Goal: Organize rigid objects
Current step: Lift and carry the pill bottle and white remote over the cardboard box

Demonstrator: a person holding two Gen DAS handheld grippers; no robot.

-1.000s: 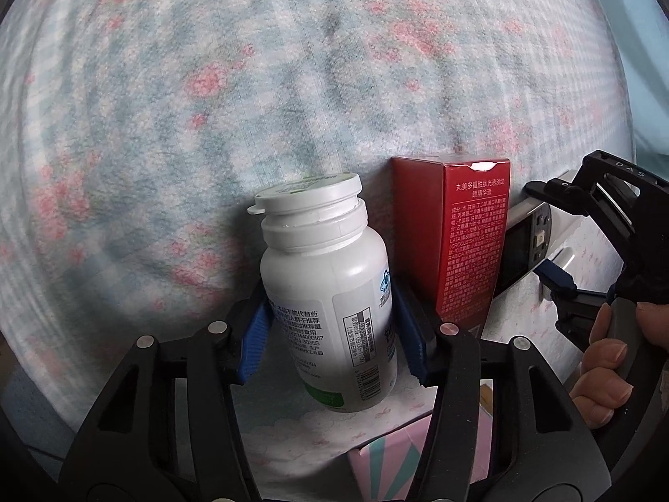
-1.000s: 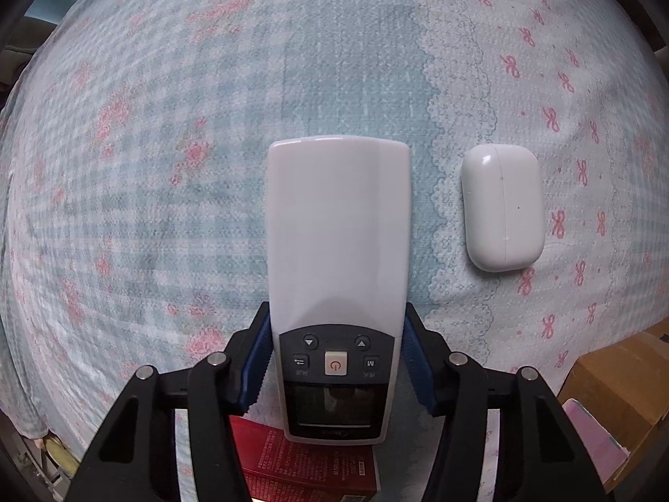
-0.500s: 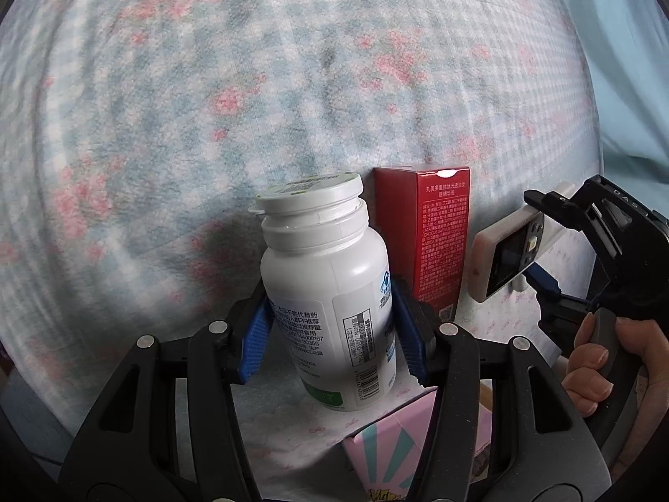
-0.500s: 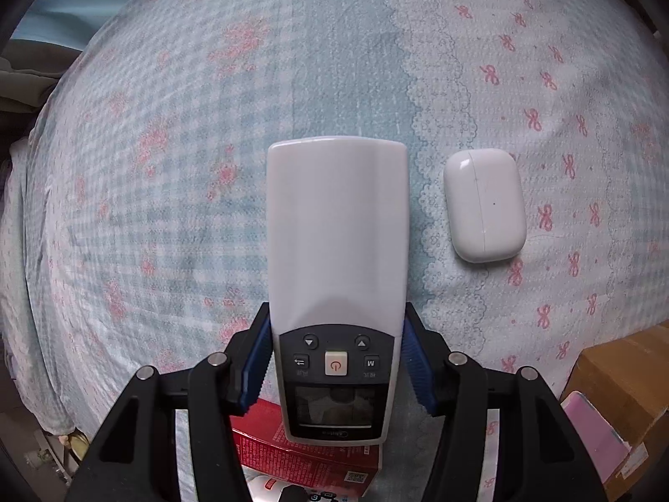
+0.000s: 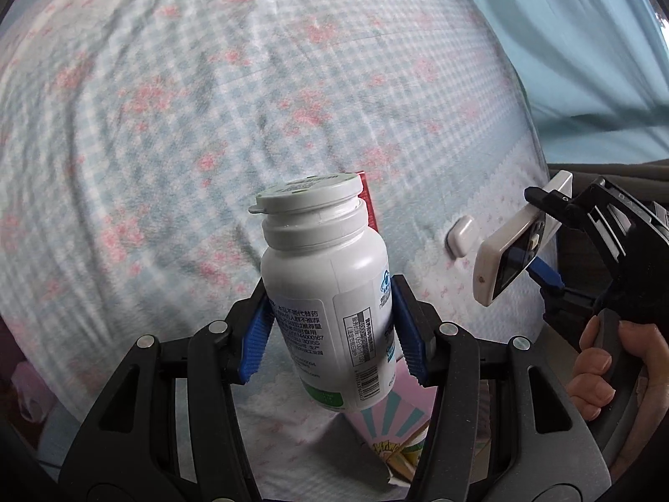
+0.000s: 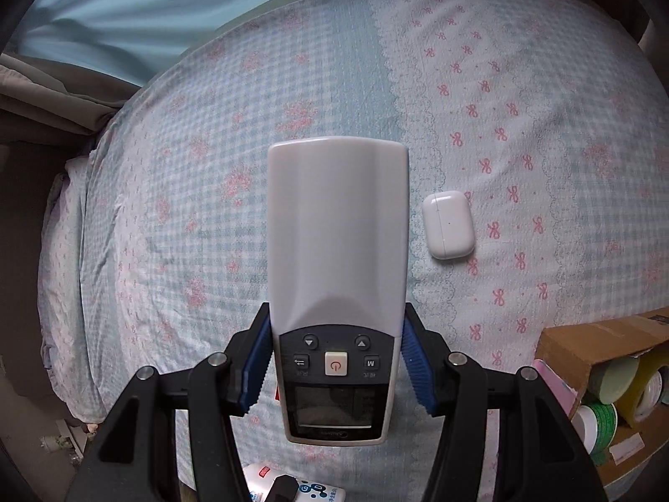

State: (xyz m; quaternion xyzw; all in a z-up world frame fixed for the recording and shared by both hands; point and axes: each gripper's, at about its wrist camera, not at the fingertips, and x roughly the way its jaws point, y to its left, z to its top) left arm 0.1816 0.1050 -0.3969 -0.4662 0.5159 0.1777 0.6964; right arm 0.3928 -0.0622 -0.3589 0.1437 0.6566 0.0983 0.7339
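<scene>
My left gripper is shut on a white pill bottle with a grey flip cap, held up above the bed. A red box peeks out behind the bottle's cap. My right gripper is shut on a white remote control, its blue pads pressed to the sides by the buttons. In the left wrist view the remote and right gripper hang at the right, a hand on the handle. A white earbuds case lies on the bedsheet right of the remote; it also shows small as the case.
The bed carries a blue checked sheet with pink flowers and bows. A cardboard box with tape rolls stands at the lower right. A pink patterned box lies under the bottle. A light blue curtain hangs beyond the bed.
Both grippers have risen from the bed with their loads; the sheet, red box and earbuds case look smaller and farther. The bottle has tilted a little.
</scene>
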